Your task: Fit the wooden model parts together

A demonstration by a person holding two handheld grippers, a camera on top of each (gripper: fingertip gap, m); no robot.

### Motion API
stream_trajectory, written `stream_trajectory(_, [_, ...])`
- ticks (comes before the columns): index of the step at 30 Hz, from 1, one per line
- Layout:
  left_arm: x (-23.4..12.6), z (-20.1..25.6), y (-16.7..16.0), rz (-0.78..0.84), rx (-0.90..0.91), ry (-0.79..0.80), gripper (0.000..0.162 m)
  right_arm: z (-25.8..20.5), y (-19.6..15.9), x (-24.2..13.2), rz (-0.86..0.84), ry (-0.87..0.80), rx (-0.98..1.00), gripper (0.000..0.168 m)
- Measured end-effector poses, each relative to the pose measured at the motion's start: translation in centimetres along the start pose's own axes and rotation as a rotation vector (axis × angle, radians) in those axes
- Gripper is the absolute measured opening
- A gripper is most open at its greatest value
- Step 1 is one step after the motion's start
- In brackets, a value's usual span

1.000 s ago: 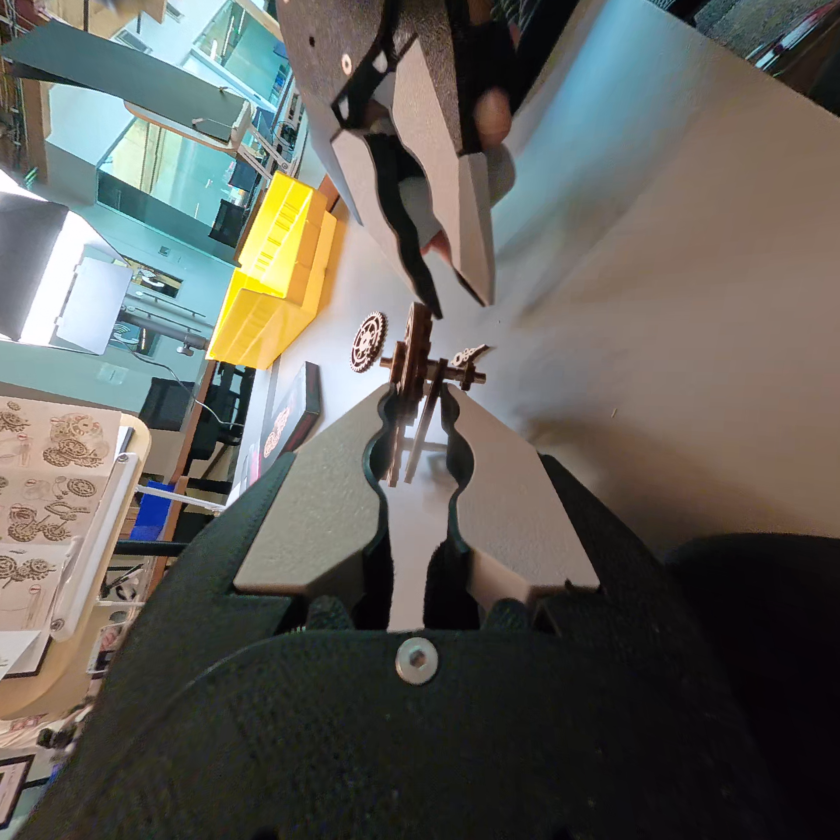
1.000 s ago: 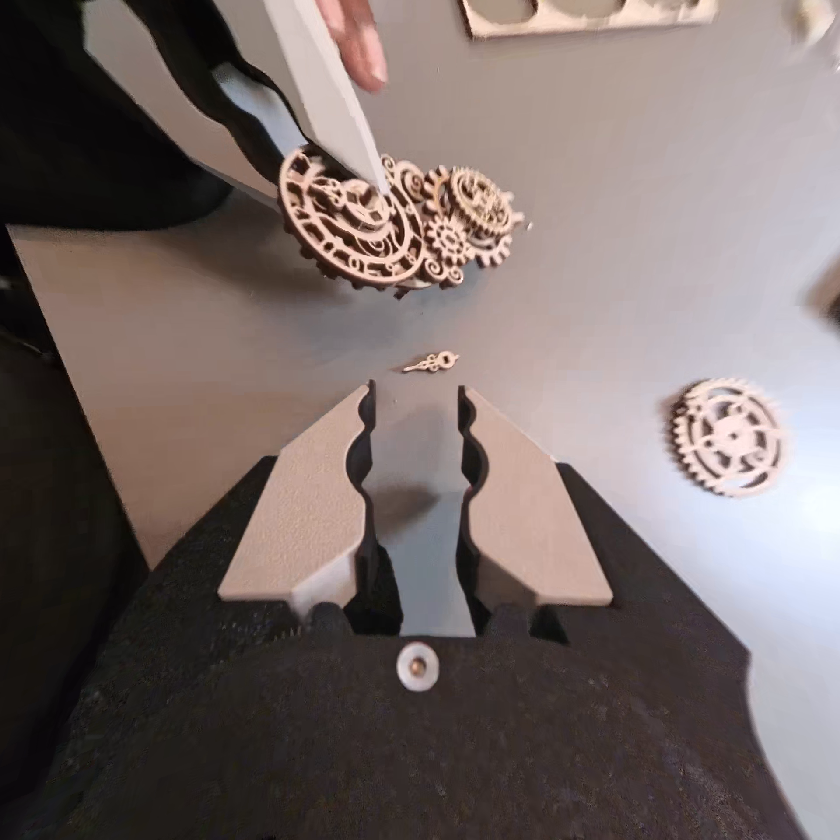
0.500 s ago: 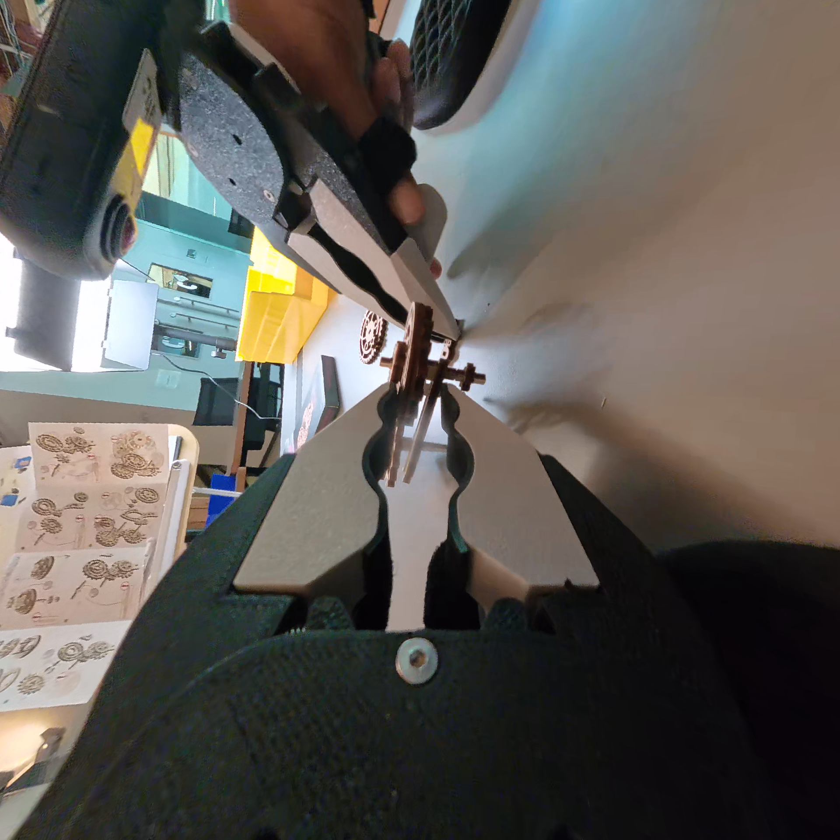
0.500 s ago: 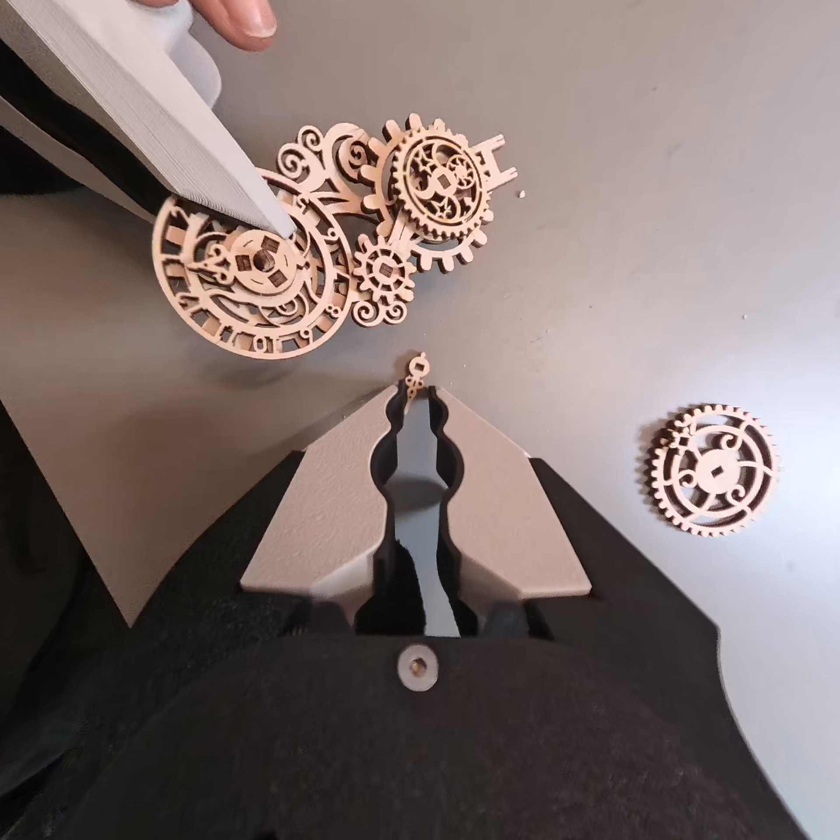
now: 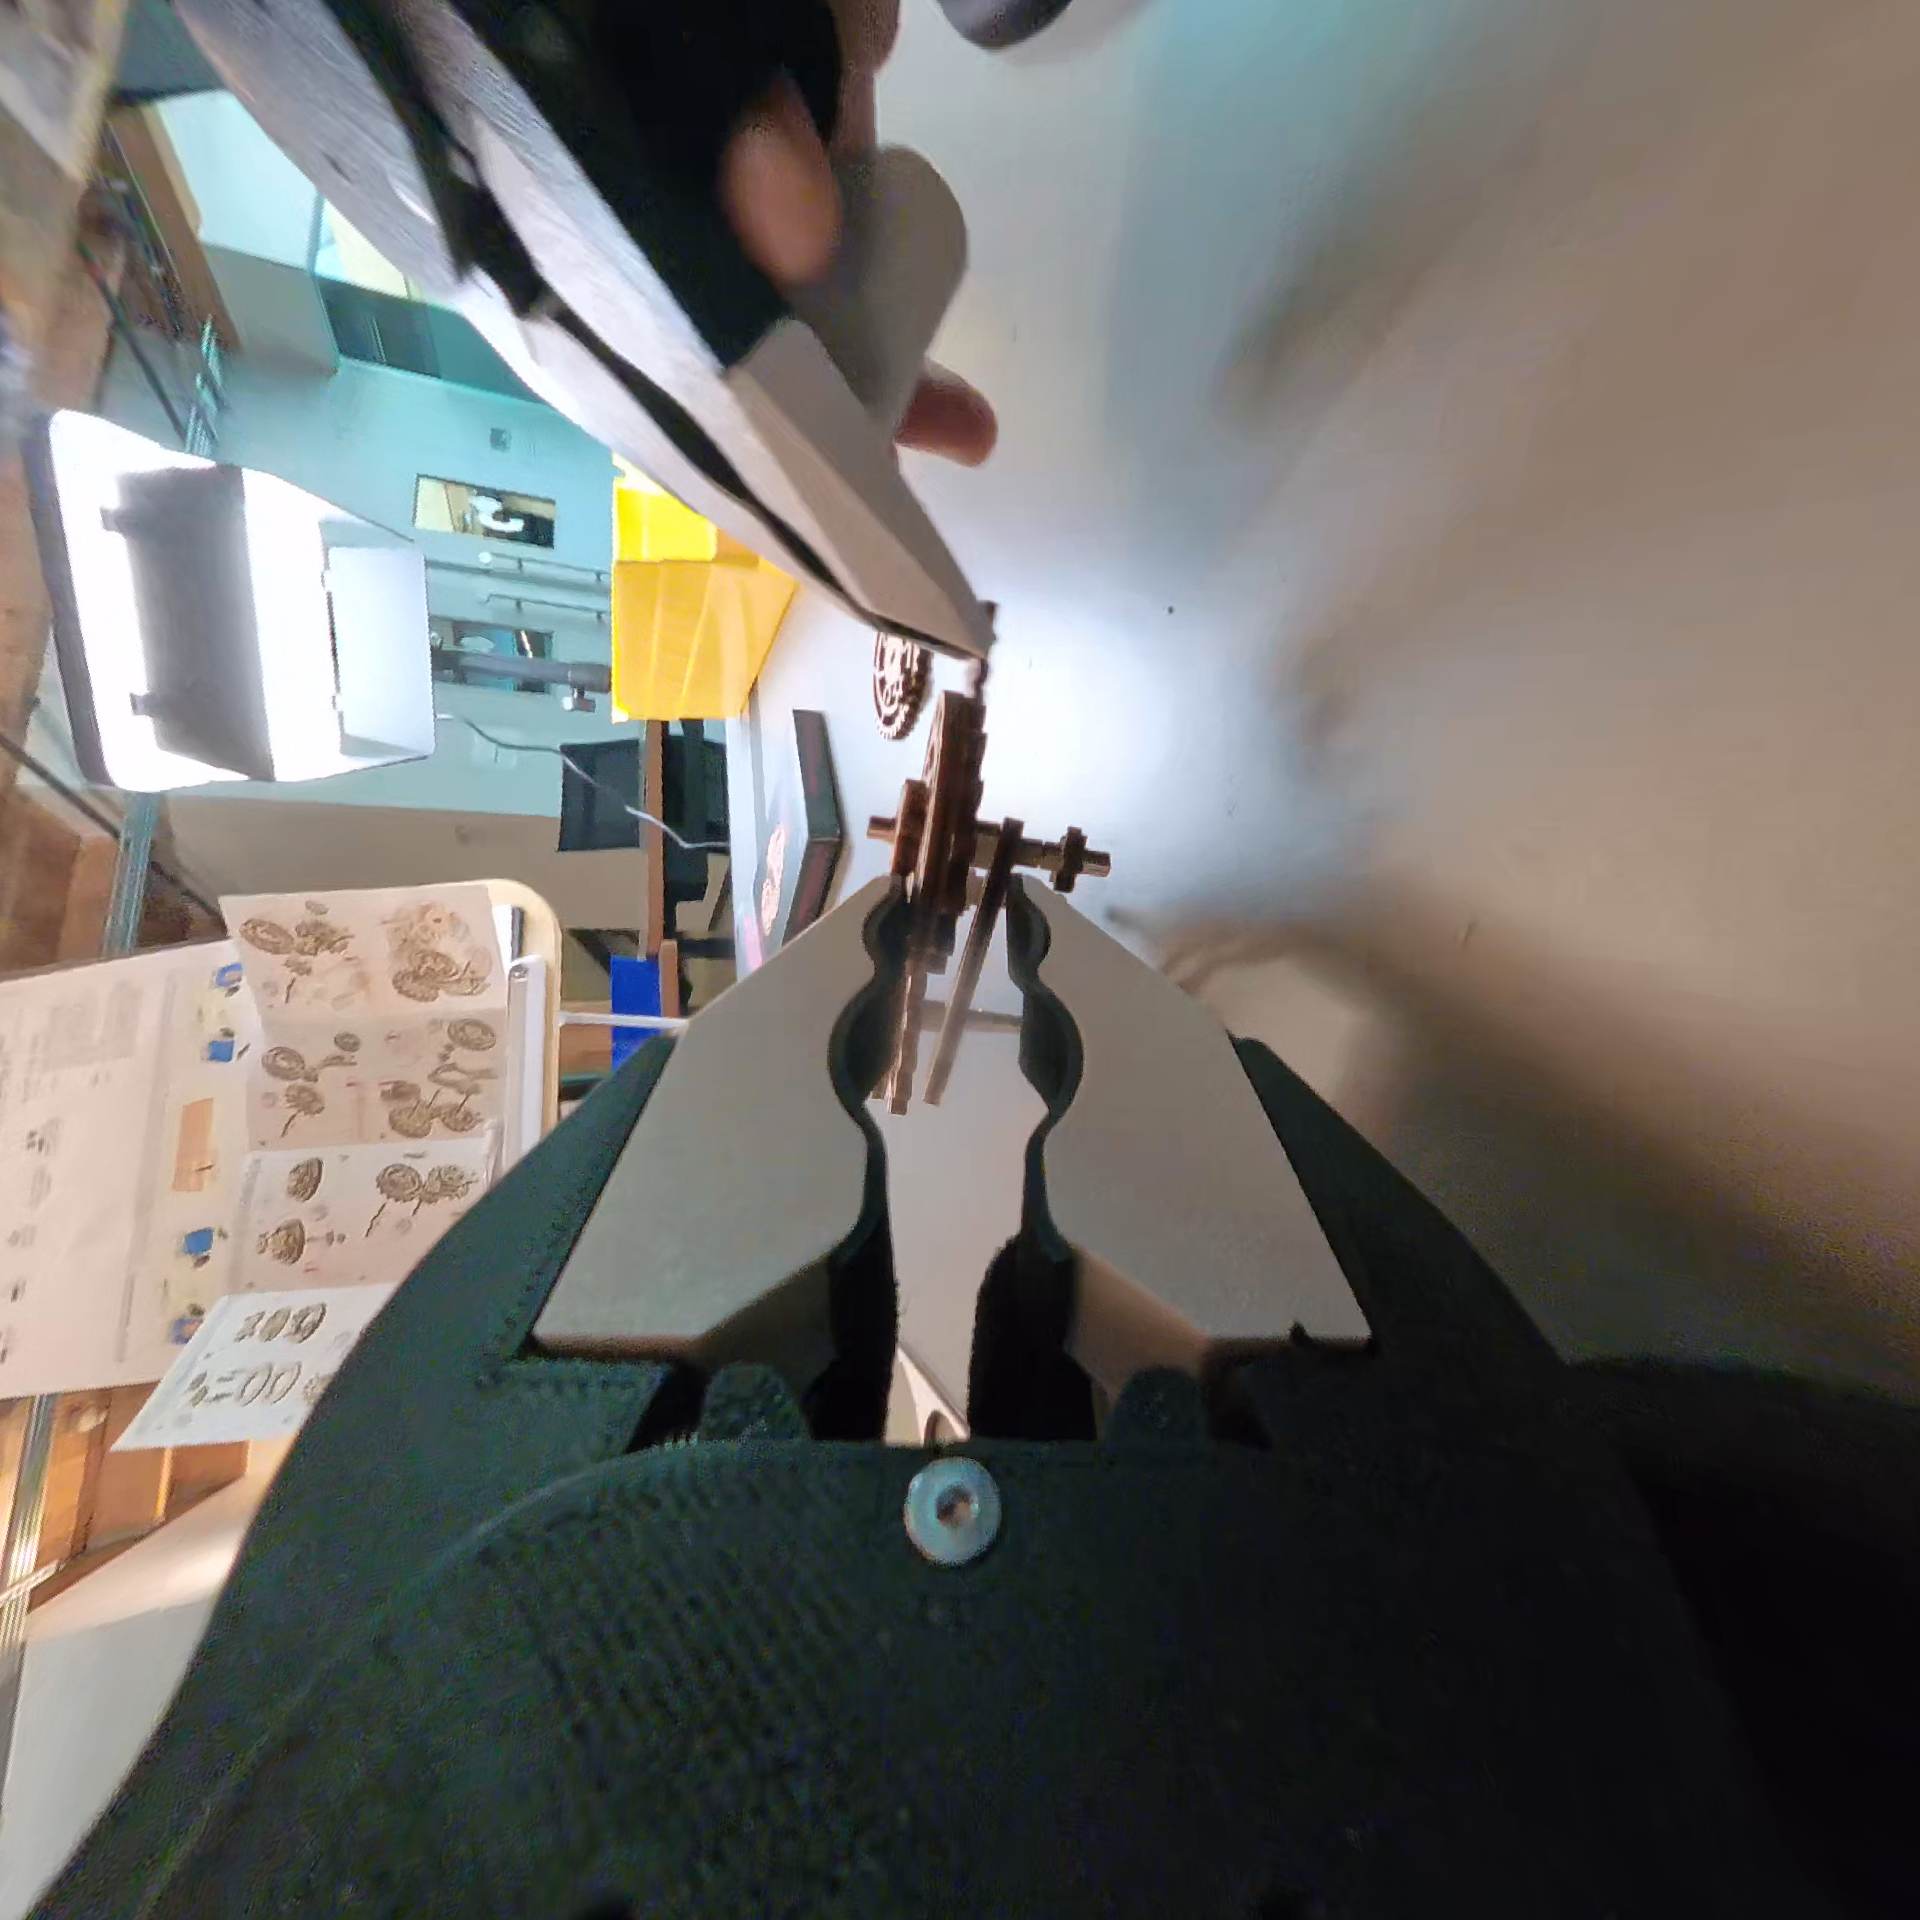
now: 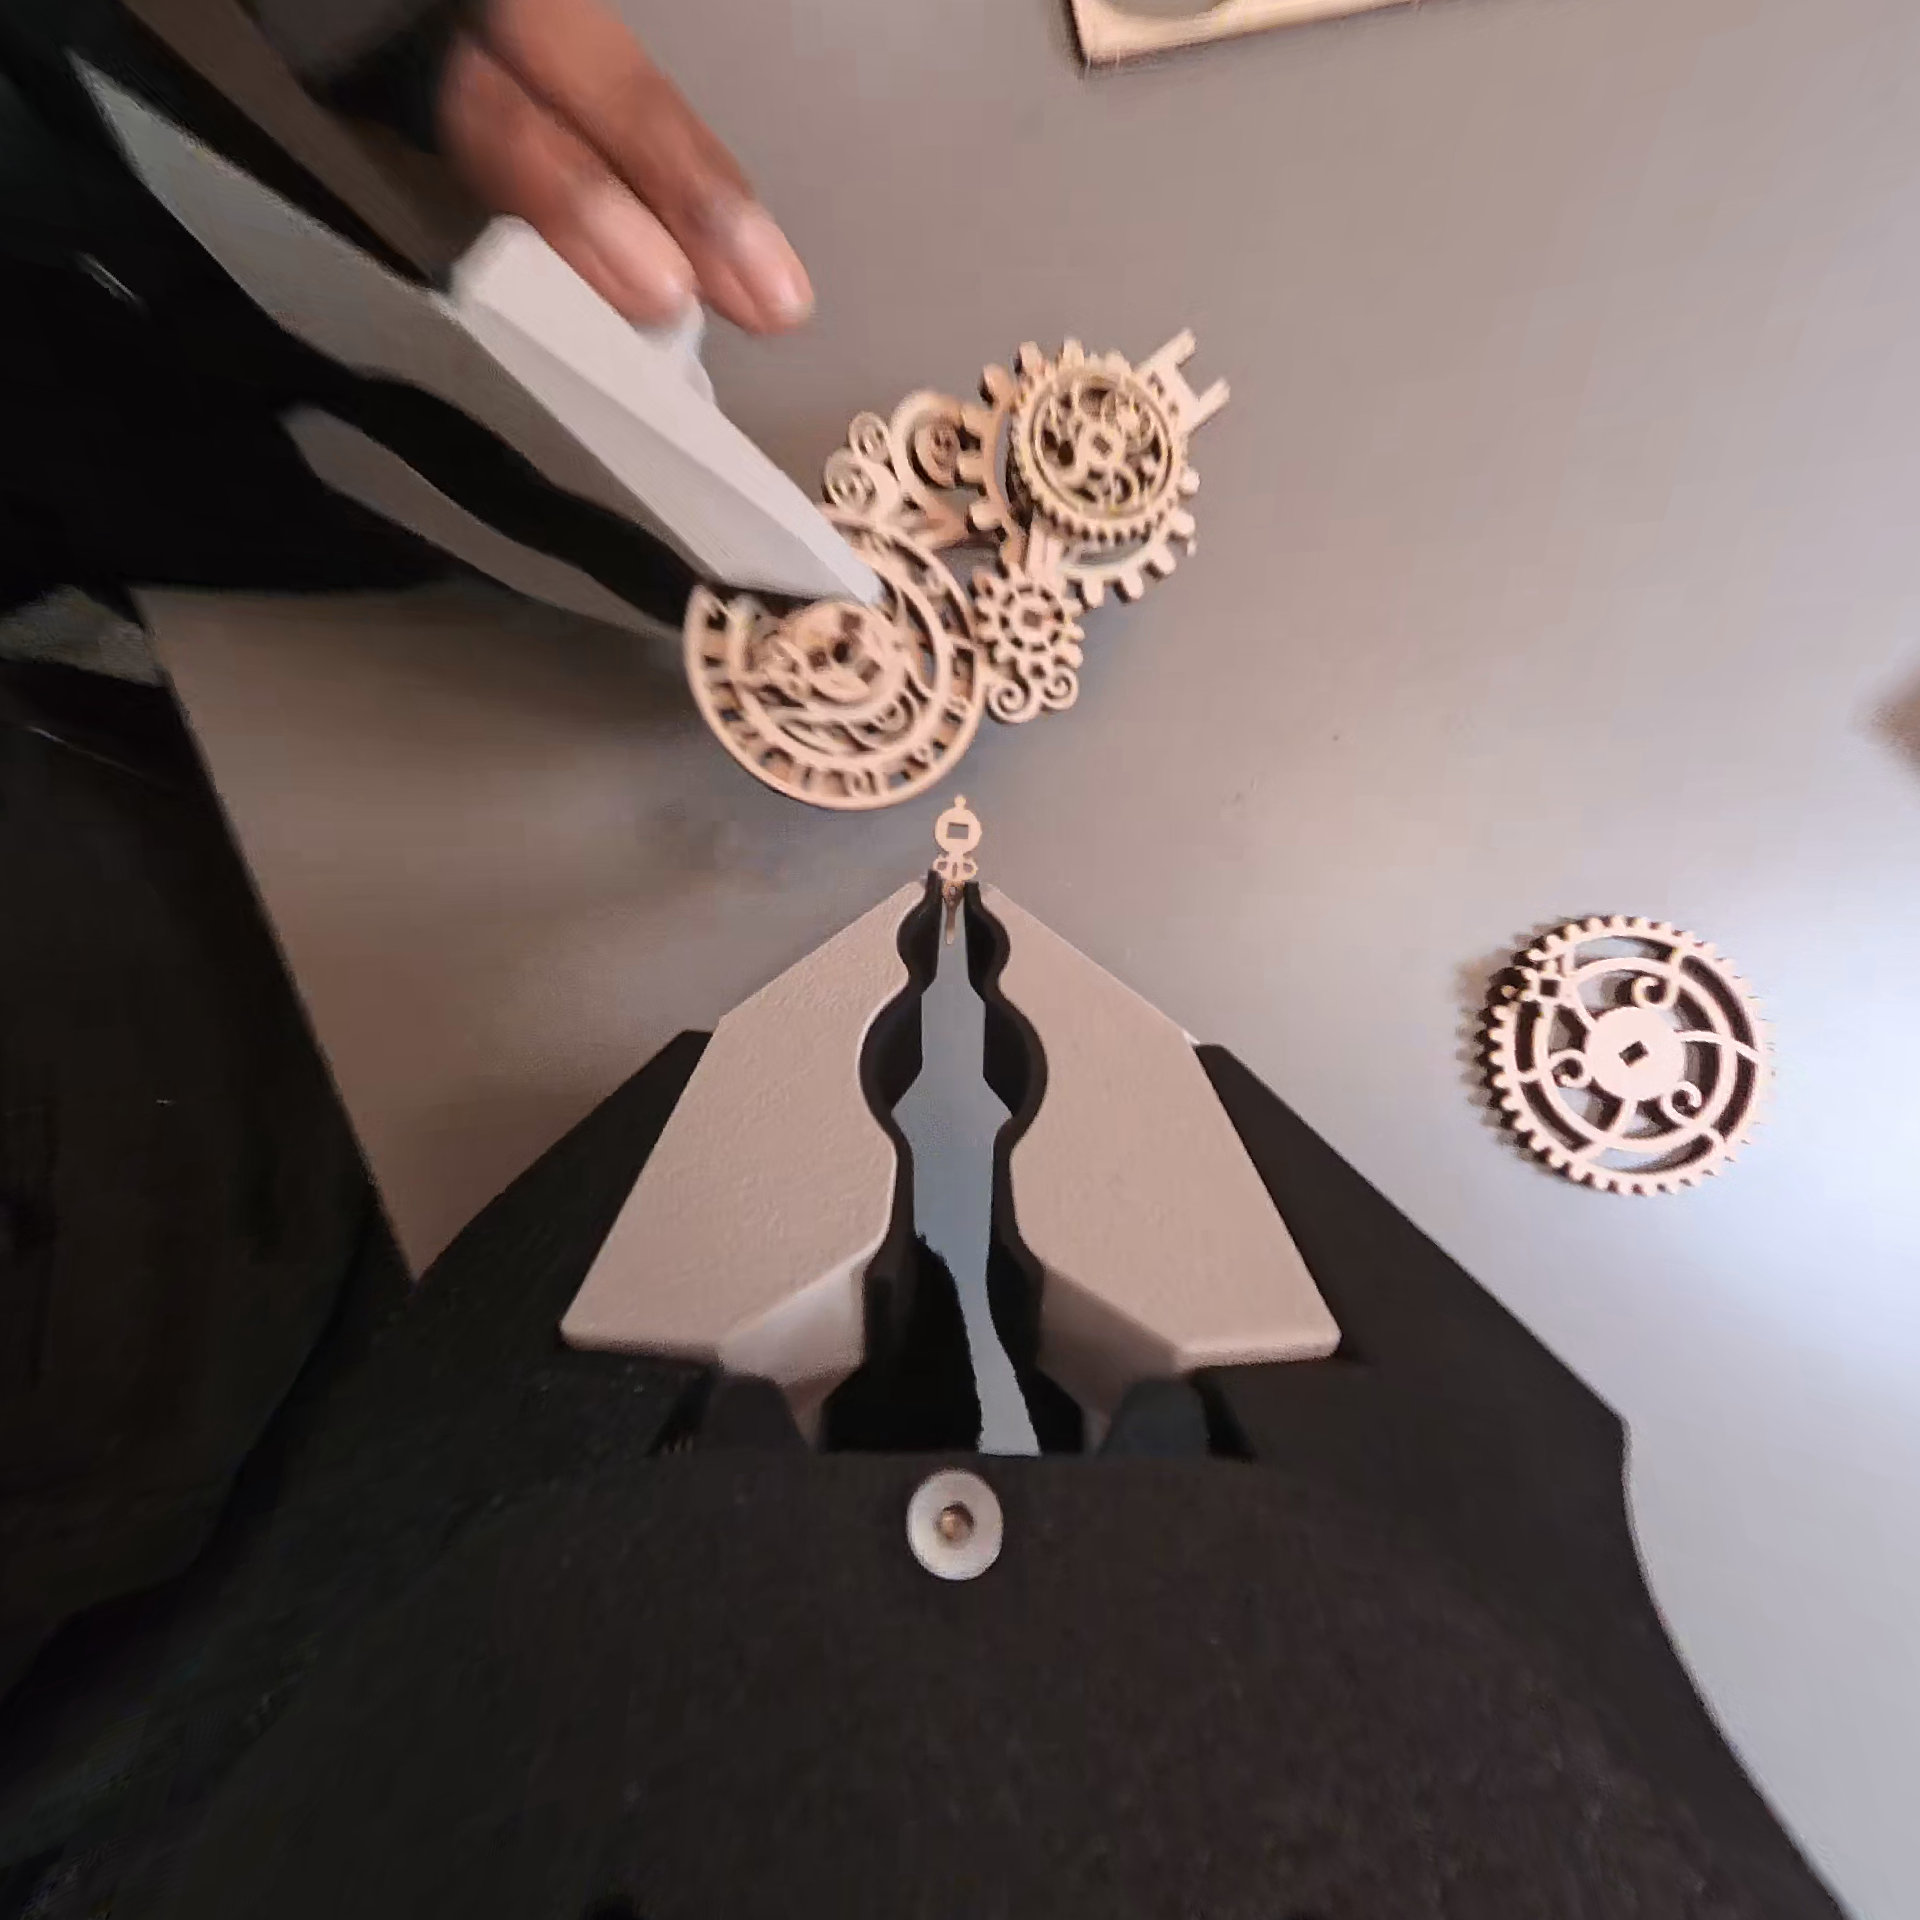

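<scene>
1. Pinching a tiny clock hand [image 6: 957,844] at its tips, the right gripper [image 6: 951,894] sits nearly closed, just below the gear assembly [image 6: 935,592].
2. Left gripper [image 5: 951,904] clamps that assembly above the table [image 6: 1455,520].
3. Loose gear [image 6: 1623,1051] lies well right.

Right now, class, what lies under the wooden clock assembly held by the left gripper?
In the right wrist view, only bare grey table shows beneath the clock assembly. The left gripper's fingers cover part of the dial, so whatever lies under that part is hidden.
</scene>
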State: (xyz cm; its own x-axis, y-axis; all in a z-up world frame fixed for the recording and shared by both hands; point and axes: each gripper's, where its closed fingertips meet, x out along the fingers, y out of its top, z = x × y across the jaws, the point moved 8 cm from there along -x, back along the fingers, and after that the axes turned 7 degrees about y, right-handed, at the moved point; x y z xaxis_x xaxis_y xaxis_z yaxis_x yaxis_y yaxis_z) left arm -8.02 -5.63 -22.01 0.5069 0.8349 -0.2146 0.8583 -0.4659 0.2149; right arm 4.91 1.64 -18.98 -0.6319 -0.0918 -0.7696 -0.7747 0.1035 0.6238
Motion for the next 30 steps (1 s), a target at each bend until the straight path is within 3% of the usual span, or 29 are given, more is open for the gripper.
stream_trajectory(10, [1.0,0.4,0.0,-0.111,0.045,0.007,0.016,0.3,2.6,-1.5,0.059,0.007,0.119,0.002])
stream_trajectory(15, [1.1,0.3,0.0,-0.13,0.028,0.002,0.016,0.0,2.2,-0.8,0.142,0.064,0.164,0.002])
stream_trajectory(21, [1.1,0.2,-0.2,-0.144,0.003,0.005,0.016,0.4,0.7,-1.5,0.229,0.009,0.223,0.002])
stream_trajectory(28, [1.4,-0.4,-0.5,-0.171,-0.071,0.012,0.016,1.1,-3.0,0.3,0.066,-0.156,0.15,0.004])
stream_trajectory(30, [1.4,-0.5,-0.6,-0.172,-0.09,0.011,0.016,1.2,-3.0,0.5,0.019,-0.258,0.051,0.017])
